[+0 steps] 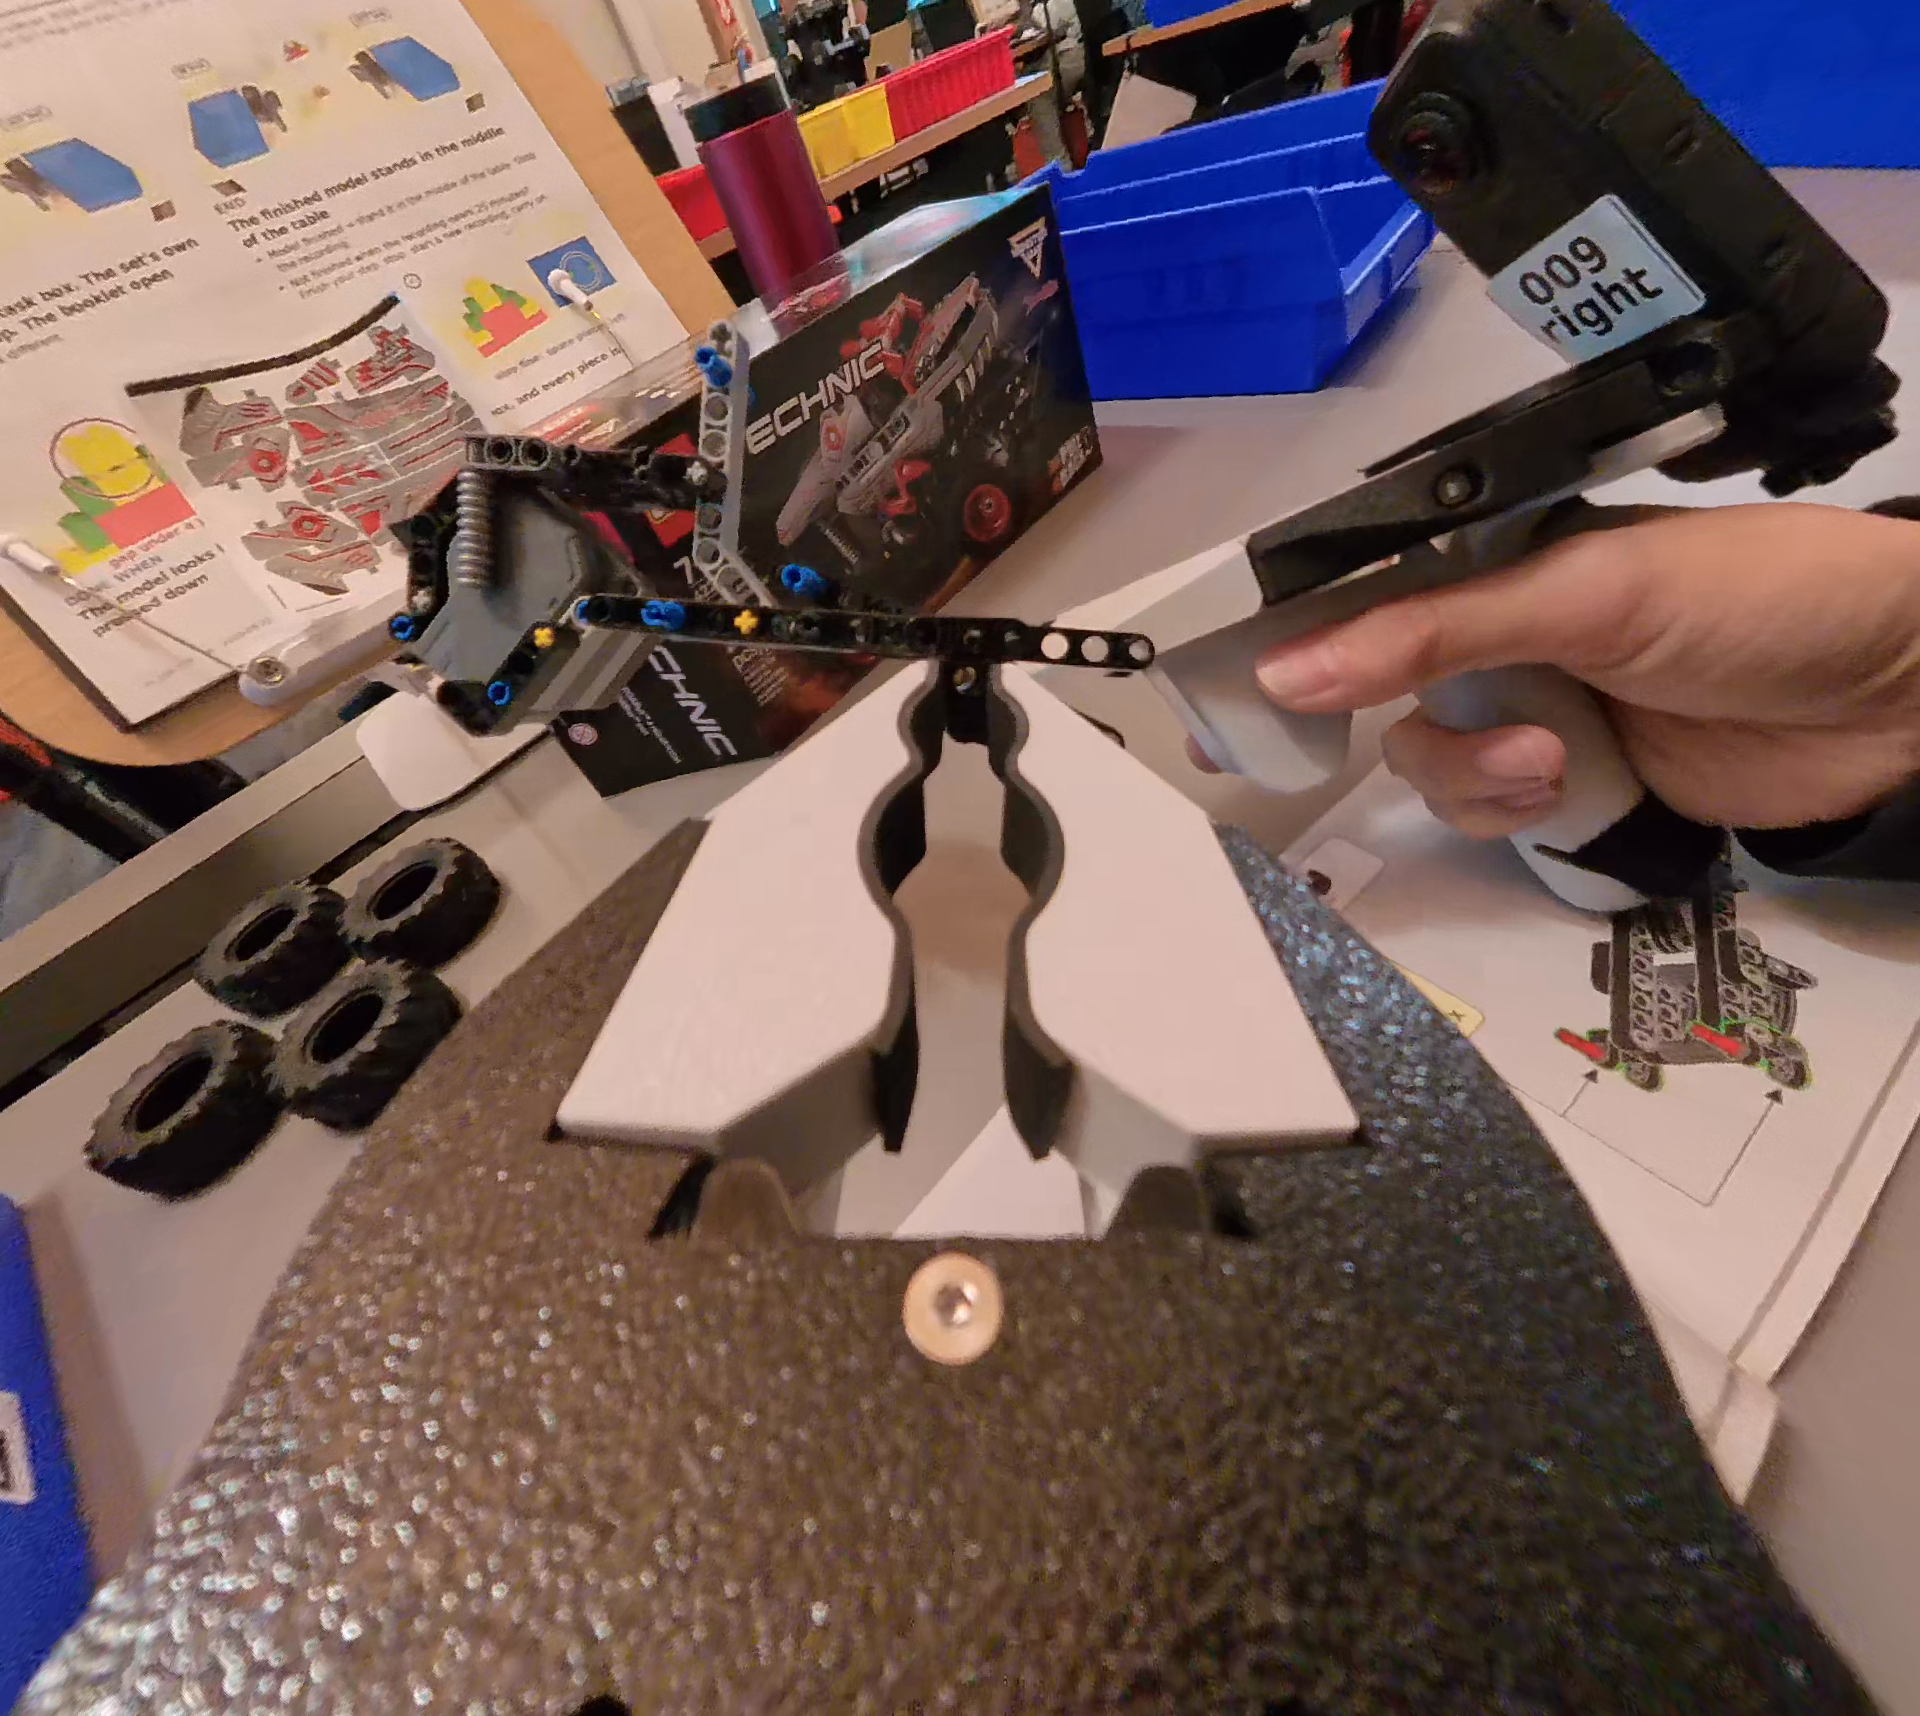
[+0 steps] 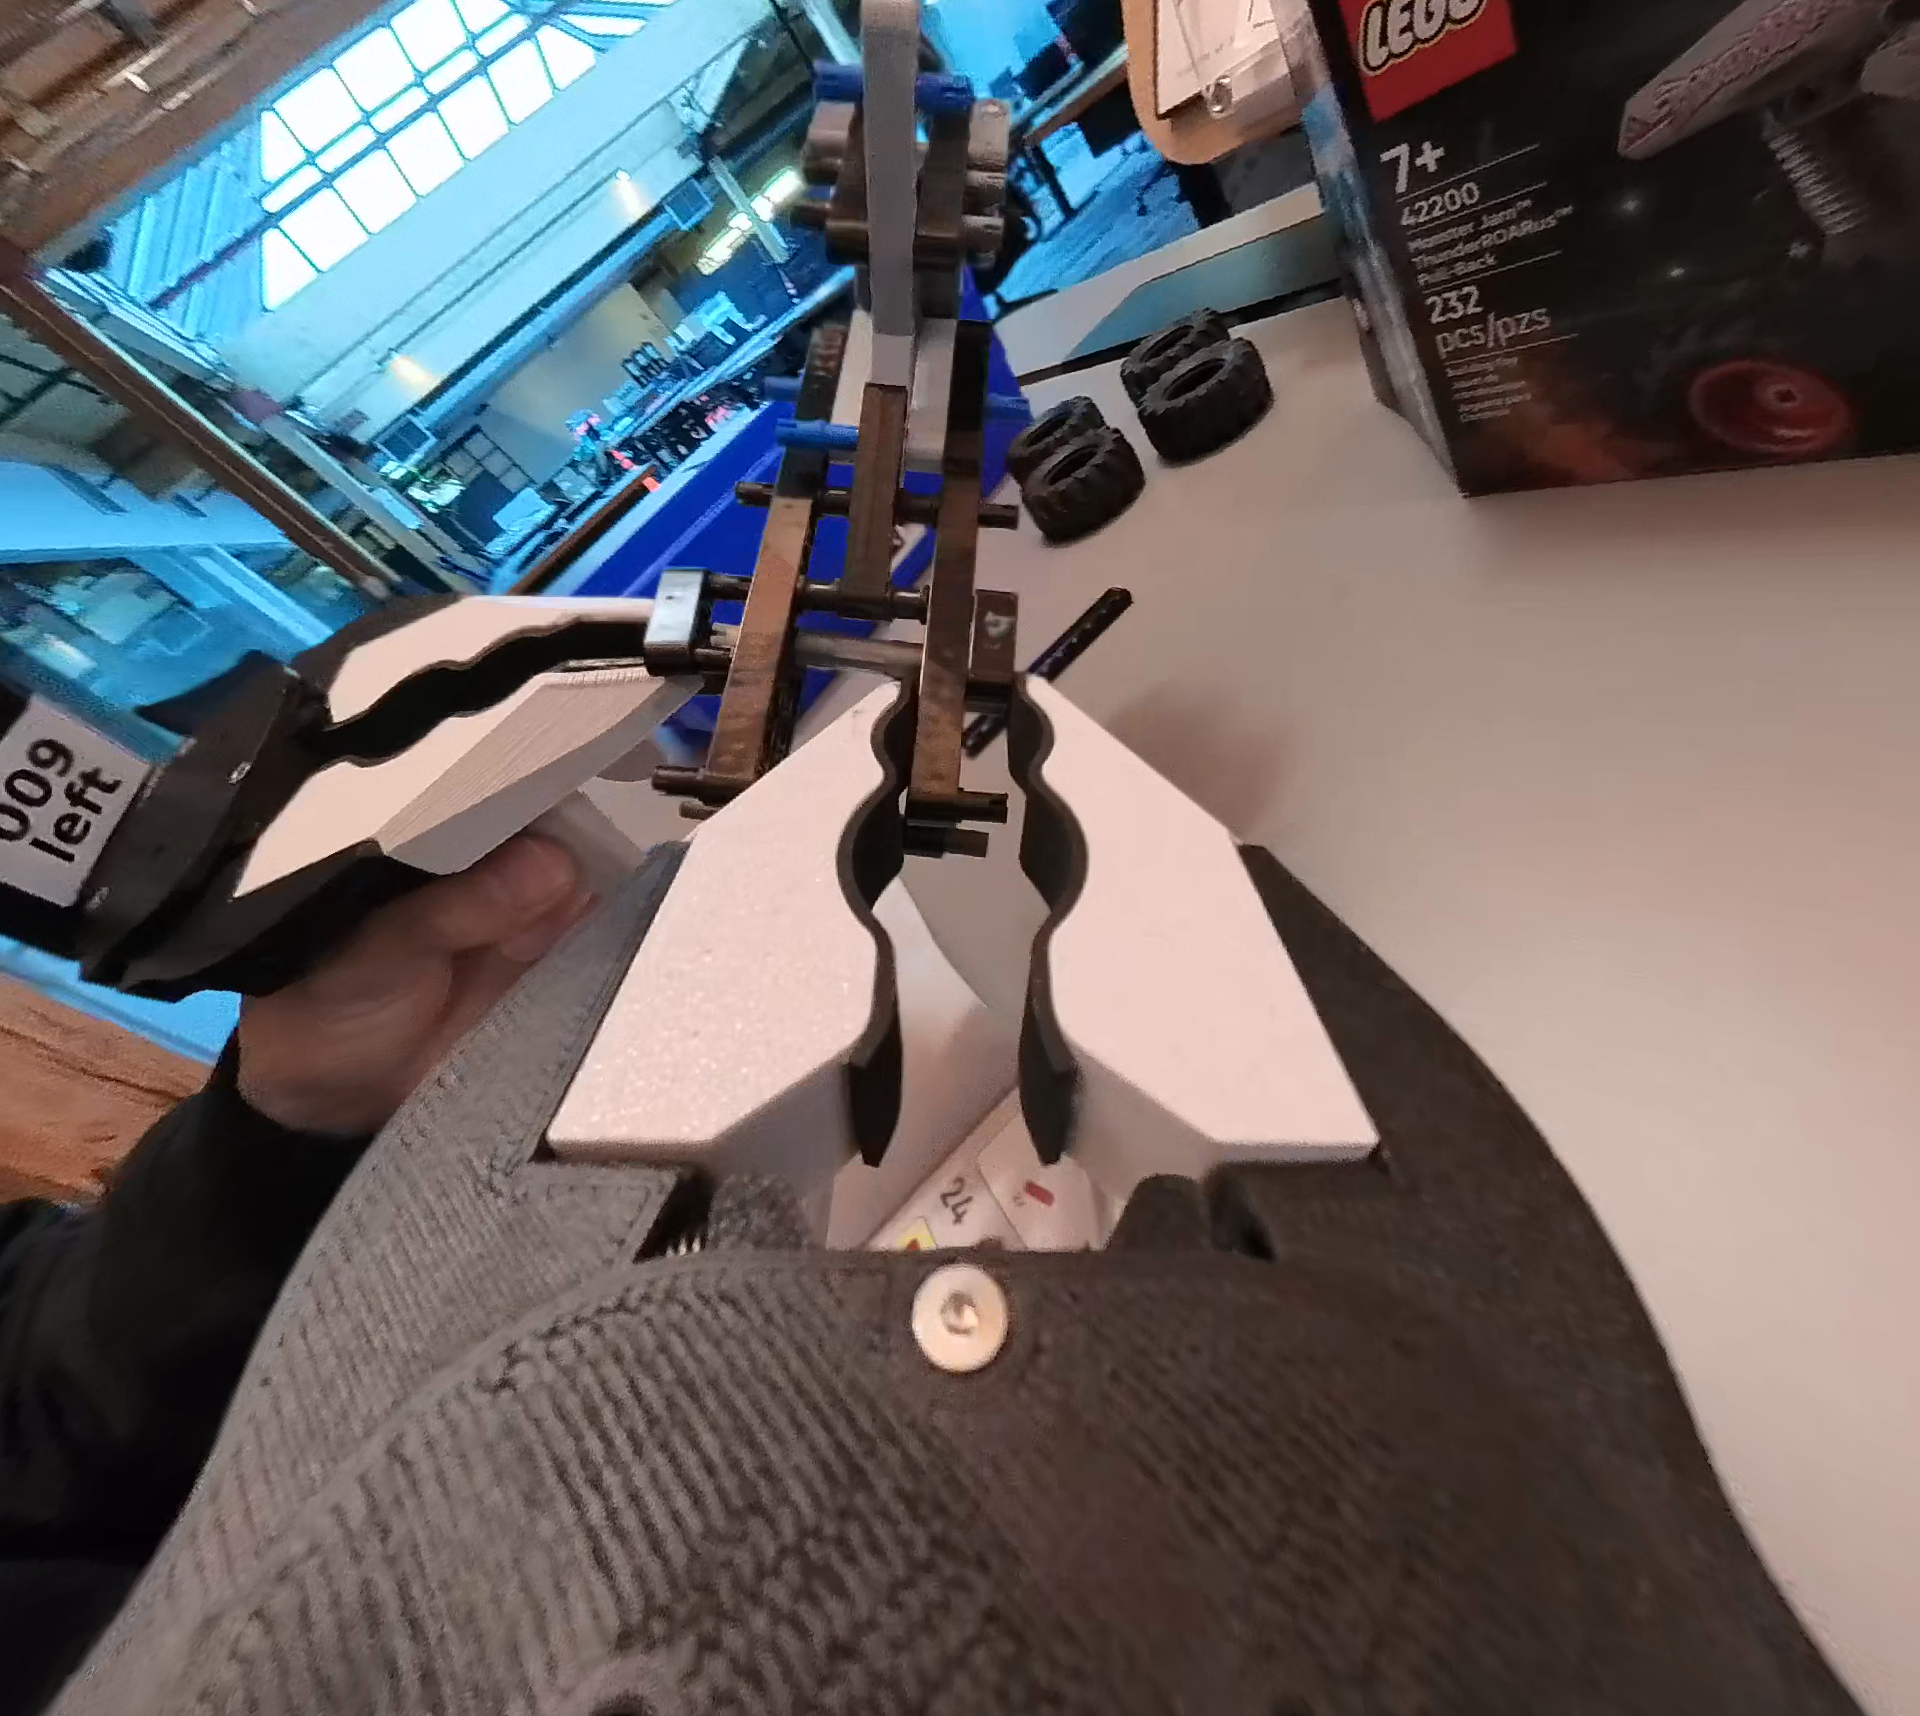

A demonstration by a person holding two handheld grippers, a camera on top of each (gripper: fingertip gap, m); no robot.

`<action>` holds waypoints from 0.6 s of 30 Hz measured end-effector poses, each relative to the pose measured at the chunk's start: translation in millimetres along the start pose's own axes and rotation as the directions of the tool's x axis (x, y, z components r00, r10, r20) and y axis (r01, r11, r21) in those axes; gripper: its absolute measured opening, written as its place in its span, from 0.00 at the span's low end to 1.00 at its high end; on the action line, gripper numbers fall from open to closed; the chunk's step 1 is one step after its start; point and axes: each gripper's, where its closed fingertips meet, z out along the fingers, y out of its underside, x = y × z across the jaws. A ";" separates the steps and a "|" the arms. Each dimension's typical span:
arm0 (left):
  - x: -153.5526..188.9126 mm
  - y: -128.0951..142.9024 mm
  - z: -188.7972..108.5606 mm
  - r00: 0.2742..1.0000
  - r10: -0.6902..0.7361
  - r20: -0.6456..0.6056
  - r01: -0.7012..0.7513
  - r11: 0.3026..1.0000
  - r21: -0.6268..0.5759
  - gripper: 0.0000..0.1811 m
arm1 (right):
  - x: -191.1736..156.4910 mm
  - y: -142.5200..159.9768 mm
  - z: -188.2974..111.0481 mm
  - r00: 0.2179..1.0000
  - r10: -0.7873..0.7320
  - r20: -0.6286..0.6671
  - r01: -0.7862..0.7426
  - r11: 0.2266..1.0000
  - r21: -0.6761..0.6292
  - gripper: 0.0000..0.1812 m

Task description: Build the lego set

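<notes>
My left hand-held gripper (image 1: 964, 700) is nearly closed, its tips pinching a small black piece that hangs under the long black beam of the half-built model (image 1: 623, 586). My right hand-held gripper (image 2: 951, 731) is also narrowed almost shut, clamped on the near end of one of the model's black side beams. The model is thus carried between the two, clear of the worktop (image 2: 1507, 835).

The model so far: a grey block with a metal spring at its far-left end, black perforated beams running out from it, a light grey upright beam, and blue and yellow pins set in the holes. Seen from the right wrist, it reads as parallel black beams joined by cross pins.

Near left on the worktop lie four black tyres (image 1: 301, 991), loose and not yet fitted. Far behind the model stands the set's box (image 1: 904, 440), and left of that a propped instruction sheet (image 1: 260, 316). An open building booklet (image 1: 1683, 1074) lies near right. Blue bins (image 1: 1247, 264) sit far right.

Progress, as I judge it: the chassis frame is partly assembled; wheels, body panels and most remaining parts are still to come, so the build is at an early-to-middle stage.
</notes>
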 end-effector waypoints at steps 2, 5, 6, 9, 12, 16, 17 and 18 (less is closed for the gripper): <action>-0.5 -2.3 -2.6 1.000 0.016 0.006 -0.016 0.999 -0.029 0.03 | -4.0 0.3 0.6 0.999 0.017 0.032 -0.017 1.000 0.000 0.08; -0.2 -4.0 -6.0 0.999 0.044 0.007 -0.043 0.997 -0.069 0.03 | -8.5 0.1 1.2 0.998 0.013 0.059 -0.013 1.000 0.002 0.08; 0.3 -4.8 -7.1 0.998 0.059 0.005 -0.058 0.995 -0.079 0.03 | -9.9 1.0 1.4 0.997 0.024 0.076 -0.024 1.000 -0.003 0.08; 1.9 -8.2 -10.4 0.995 0.104 -0.004 -0.104 0.990 -0.092 0.03 | -15.5 2.3 1.3 0.989 0.062 0.131 -0.061 0.998 -0.010 0.08; 3.2 -8.3 -13.3 0.996 0.081 -0.034 -0.084 0.990 -0.110 0.03 | -17.6 2.0 1.1 0.990 0.034 0.140 -0.033 0.999 -0.011 0.08; 3.5 -10.2 -16.4 0.998 -0.010 -0.065 0.003 0.994 -0.112 0.03 | -22.8 3.8 1.6 0.980 0.076 0.182 -0.073 0.997 -0.019 0.08; 2.9 -9.1 -16.5 0.998 -0.017 -0.067 0.009 0.993 -0.114 0.03 | -22.4 3.7 1.9 0.983 0.058 0.171 -0.056 0.998 -0.015 0.08; 2.3 -8.2 -16.3 0.998 -0.018 -0.067 0.010 0.994 -0.113 0.03 | -21.3 2.7 1.9 0.988 0.025 0.152 -0.024 1.000 -0.006 0.08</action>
